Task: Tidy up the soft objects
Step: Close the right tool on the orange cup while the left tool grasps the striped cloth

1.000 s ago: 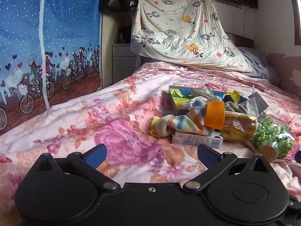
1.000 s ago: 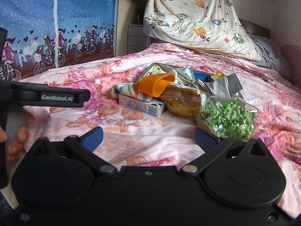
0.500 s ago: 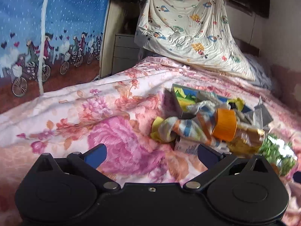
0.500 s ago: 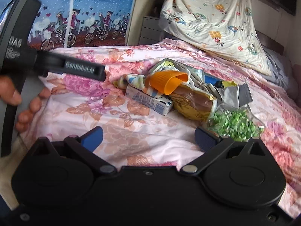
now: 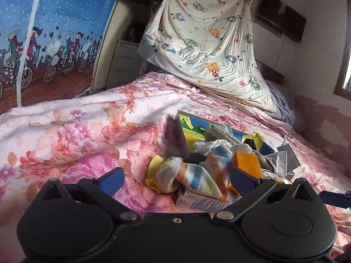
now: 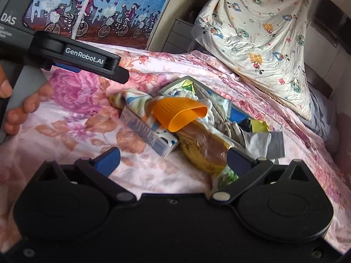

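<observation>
Left wrist view puts your left gripper (image 5: 176, 178) low over the floral bedspread (image 5: 76, 135), jaws spread wide and holding nothing, with the striped cloth (image 5: 190, 175) lying just ahead between the fingers. That cloth sits at the near edge of a heap: it drapes over a small carton (image 5: 201, 202) and runs up beside an orange silicone cup (image 5: 246, 164), with an open picture box (image 5: 190, 129) behind. From the right wrist view your right gripper (image 6: 173, 159) is likewise open and empty, hovering short of the same heap, near a gold snack packet (image 6: 204, 146) and a silver pouch (image 6: 263, 142).

Expect the cloth to be light and limp, so it should bunch and sag rather than lift flat. Pinch the thick twisted fold near its yellow end, clear of the carton. Because it is tangled against the cup, it will probably drag the cup along, so lift slowly. The cup looks squashy and should yield at its rim.
</observation>
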`<state>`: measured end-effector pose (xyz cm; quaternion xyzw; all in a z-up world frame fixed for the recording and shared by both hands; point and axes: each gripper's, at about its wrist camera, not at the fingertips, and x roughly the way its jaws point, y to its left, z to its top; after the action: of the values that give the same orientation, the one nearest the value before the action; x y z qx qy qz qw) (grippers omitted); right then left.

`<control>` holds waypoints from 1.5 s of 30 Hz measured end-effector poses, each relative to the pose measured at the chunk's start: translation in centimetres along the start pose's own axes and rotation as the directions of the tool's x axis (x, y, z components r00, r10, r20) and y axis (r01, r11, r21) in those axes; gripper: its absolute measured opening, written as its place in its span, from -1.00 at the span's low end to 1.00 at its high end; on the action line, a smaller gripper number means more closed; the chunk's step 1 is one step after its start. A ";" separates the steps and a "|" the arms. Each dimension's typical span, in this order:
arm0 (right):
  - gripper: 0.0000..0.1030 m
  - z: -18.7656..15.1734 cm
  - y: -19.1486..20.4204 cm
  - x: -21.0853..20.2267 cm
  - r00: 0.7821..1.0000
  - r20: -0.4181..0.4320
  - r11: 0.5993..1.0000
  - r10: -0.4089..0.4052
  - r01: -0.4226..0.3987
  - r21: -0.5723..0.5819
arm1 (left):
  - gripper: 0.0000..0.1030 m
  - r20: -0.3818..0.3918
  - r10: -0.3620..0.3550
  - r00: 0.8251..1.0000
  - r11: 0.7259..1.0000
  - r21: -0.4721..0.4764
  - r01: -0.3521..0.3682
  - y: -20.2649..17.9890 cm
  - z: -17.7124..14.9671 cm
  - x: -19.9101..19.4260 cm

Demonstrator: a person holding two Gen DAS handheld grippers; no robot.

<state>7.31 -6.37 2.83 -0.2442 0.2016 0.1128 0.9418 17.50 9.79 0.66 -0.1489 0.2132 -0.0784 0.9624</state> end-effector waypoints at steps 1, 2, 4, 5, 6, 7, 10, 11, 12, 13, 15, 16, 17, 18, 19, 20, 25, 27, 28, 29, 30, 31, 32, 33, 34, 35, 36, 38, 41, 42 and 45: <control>0.99 0.2 -0.1 0.6 1.000 0.003 1.000 0.002 -0.002 -0.014 | 0.98 -0.001 -0.012 1.000 1.000 -0.006 0.012 0.1 0.1 0.3; 0.99 0.4 -0.1 1.0 1.000 0.008 0.999 0.002 -0.001 -0.034 | 0.98 -0.005 -0.018 1.000 1.000 -0.012 0.018 0.2 0.3 0.6; 0.99 1.0 -0.3 1.9 1.000 0.024 0.997 -0.006 0.007 -0.076 | 0.98 -0.009 -0.023 1.000 0.999 -0.023 0.022 0.4 0.5 1.3; 0.99 1.3 -0.3 2.4 0.999 0.032 0.995 -0.007 0.010 -0.100 | 0.98 -0.009 -0.024 1.000 0.999 -0.026 0.024 0.5 0.5 1.6; 0.99 1.5 -0.3 2.8 0.999 0.038 0.992 -0.007 0.012 -0.123 | 0.98 -0.007 -0.023 1.000 0.999 -0.028 0.023 0.6 0.6 1.9; 0.99 1.8 -0.3 3.3 0.999 0.043 0.989 -0.009 0.015 -0.150 | 0.98 -0.003 -0.029 1.000 0.999 -0.029 0.029 0.6 0.7 2.2; 0.99 2.4 -0.3 4.6 0.998 0.057 0.976 -0.017 0.029 -0.216 | 0.98 -0.013 -0.035 0.999 0.999 -0.034 0.035 0.9 0.8 3.3; 0.99 2.6 -0.3 4.9 0.998 0.065 0.971 -0.018 0.033 -0.237 | 0.98 -0.020 -0.035 0.999 0.999 -0.038 0.034 1.0 0.8 3.7; 0.99 2.7 -0.3 5.1 0.997 0.075 0.966 -0.021 0.039 -0.256 | 0.98 -0.027 -0.034 0.999 0.999 -0.041 0.033 1.0 0.8 4.0; 0.99 2.9 -0.3 5.4 0.996 0.082 0.961 -0.021 0.043 -0.274 | 0.97 -0.032 -0.036 0.999 0.998 -0.043 0.035 1.1 0.8 4.4; 0.99 3.1 -0.2 6.0 0.996 0.090 0.951 -0.012 0.040 -0.308 | 0.94 -0.041 -0.052 0.998 0.998 -0.047 0.050 1.1 0.8 4.7; 0.98 3.2 -0.2 6.3 0.996 0.092 0.945 -0.011 0.041 -0.325 | 0.91 -0.044 -0.063 0.997 0.997 -0.050 0.061 1.1 0.8 4.8; 0.98 3.3 -0.1 6.6 0.996 0.093 0.939 -0.014 0.045 -0.342 | 0.87 -0.045 -0.073 0.996 0.996 -0.054 0.070 1.1 0.8 5.0; 0.97 3.4 0.0 6.8 0.996 0.092 0.933 -0.014 0.047 -0.358 | 0.84 -0.046 -0.081 0.996 0.995 -0.058 0.078 1.1 0.7 5.1; 0.92 3.5 0.1 7.1 0.996 0.090 0.927 -0.012 0.045 -0.371 | 0.79 -0.047 -0.088 0.995 0.994 -0.066 0.084 1.2 0.8 5.2; 0.87 3.5 0.3 7.1 0.996 0.086 0.923 -0.008 0.040 -0.383 | 0.74 -0.047 -0.097 0.994 0.993 -0.075 0.094 1.2 0.7 5.3; 0.41 3.6 0.7 7.9 0.998 0.064 0.920 0.029 -0.001 -0.392 | 0.62 -0.056 -0.148 0.987 0.985 -0.101 0.142 1.1 0.6 6.0; 0.23 3.8 0.6 8.3 0.998 0.052 0.924 0.036 -0.013 -0.382 | 0.58 -0.061 -0.161 0.985 0.983 -0.105 0.154 1.1 0.6 6.2; 0.15 3.9 0.5 8.6 0.998 0.044 0.926 0.039 -0.019 -0.377 | 0.55 -0.066 -0.165 0.984 0.982 -0.107 0.157 1.1 0.5 6.4; 0.11 3.9 0.4 8.7 0.998 0.037 0.927 0.042 -0.025 -0.373 | 0.52 -0.072 -0.169 0.983 0.981 -0.109 0.160 1.2 0.5 6.5; 0.05 4.0 0.3 8.9 0.998 0.032 0.929 0.045 -0.030 -0.369 | 0.50 -0.080 -0.169 0.982 0.981 -0.110 0.160 1.2 0.5 6.7; 0.01 4.0 0.2 9.2 0.999 0.029 0.931 0.045 -0.032 -0.363 | 0.47 -0.088 -0.163 0.983 0.982 -0.108 0.153 1.2 0.4 6.8; 0.00 4.1 0.1 9.2 0.999 0.028 0.933 0.046 -0.033 -0.358 | 0.44 -0.097 -0.152 0.984 0.984 -0.105 0.141 1.2 0.4 7.0; -0.01 4.2 0.0 9.2 0.998 0.027 0.935 0.048 -0.035 -0.352 | 0.43 -0.105 -0.142 0.984 0.986 -0.102 0.131 1.2 0.4 7.1; -0.02 4.1 -0.1 9.3 0.998 0.028 0.936 0.050 -0.037 -0.349 | 0.41 -0.113 -0.138 0.984 0.987 -0.101 0.127 1.2 0.3 7.3; -0.03 4.1 -0.1 9.4 0.998 0.029 0.937 0.049 -0.036 -0.348 | 0.38 -0.122 -0.134 0.983 0.987 -0.103 0.122 1.3 0.3 7.4; -0.07 4.0 0.0 9.4 0.998 0.030 0.936 0.051 -0.037 -0.350 | 0.37 -0.131 -0.129 0.983 0.988 -0.106 0.116 1.3 0.2 7.5; -0.12 4.2 0.2 9.2 0.998 0.028 0.934 0.052 -0.039 -0.356 | 0.33 -0.146 -0.126 0.981 0.987 -0.117 0.110 1.5 0.1 7.8; -0.18 4.3 0.5 8.8 0.998 0.023 0.929 0.055 -0.042 -0.369 | 0.27 -0.157 -0.127 0.979 0.985 -0.134 0.106 1.9 0.0 8.2; -0.19 4.3 0.7 8.7 0.998 0.020 0.926 0.055 -0.043 -0.374 | 0.26 -0.158 -0.130 0.979 0.984 -0.140 0.108 2.0 0.0 8.2; -0.20 4.4 1.0 8.7 0.998 0.010 0.918 0.063 -0.054 -0.392 | 0.12 -0.160 -0.134 0.978 0.983 -0.147 0.110 2.2 0.0 8.4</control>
<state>16.17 -2.29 2.10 -0.4202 0.1716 0.1815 0.8724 25.25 10.02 -3.30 -0.2206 0.2896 -0.1350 0.9215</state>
